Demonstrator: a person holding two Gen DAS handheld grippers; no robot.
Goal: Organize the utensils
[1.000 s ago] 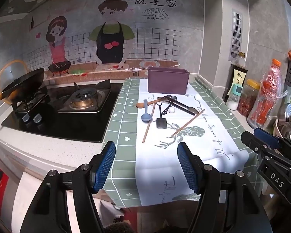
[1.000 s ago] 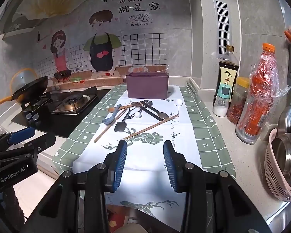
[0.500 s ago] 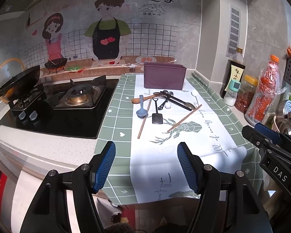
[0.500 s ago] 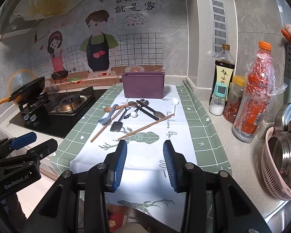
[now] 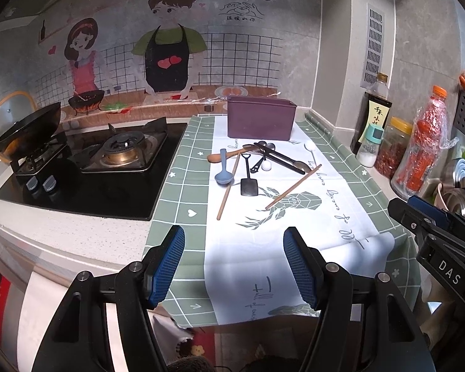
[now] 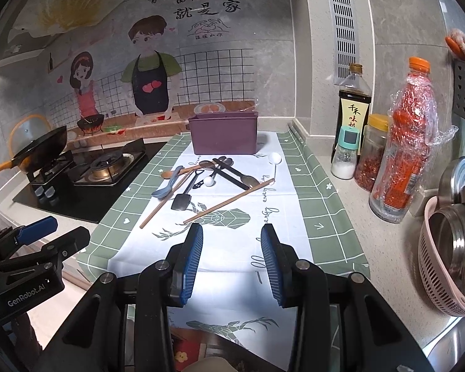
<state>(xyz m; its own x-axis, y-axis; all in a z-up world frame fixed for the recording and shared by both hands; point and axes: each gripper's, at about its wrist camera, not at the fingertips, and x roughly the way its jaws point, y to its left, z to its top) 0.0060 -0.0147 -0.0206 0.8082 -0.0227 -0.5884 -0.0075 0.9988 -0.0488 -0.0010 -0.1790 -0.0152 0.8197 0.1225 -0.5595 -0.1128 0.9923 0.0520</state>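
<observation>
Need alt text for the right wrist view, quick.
Open right gripper hovers over the cloth's near end, empty. Beyond it lie jumbled utensils before a purple box; stove left, bottles right.

Both views are rather dim, with soft indoor light that seems to come from above. The white cloth (image 5: 310, 232) is the brightest area and looks slightly washed out near the front edge. Shadows under the utensils (image 6: 201, 183) are weak. The fisheye lens bends the walls strongly, and the corners go black. The centre is sharp; the edges are a little soft.
</observation>
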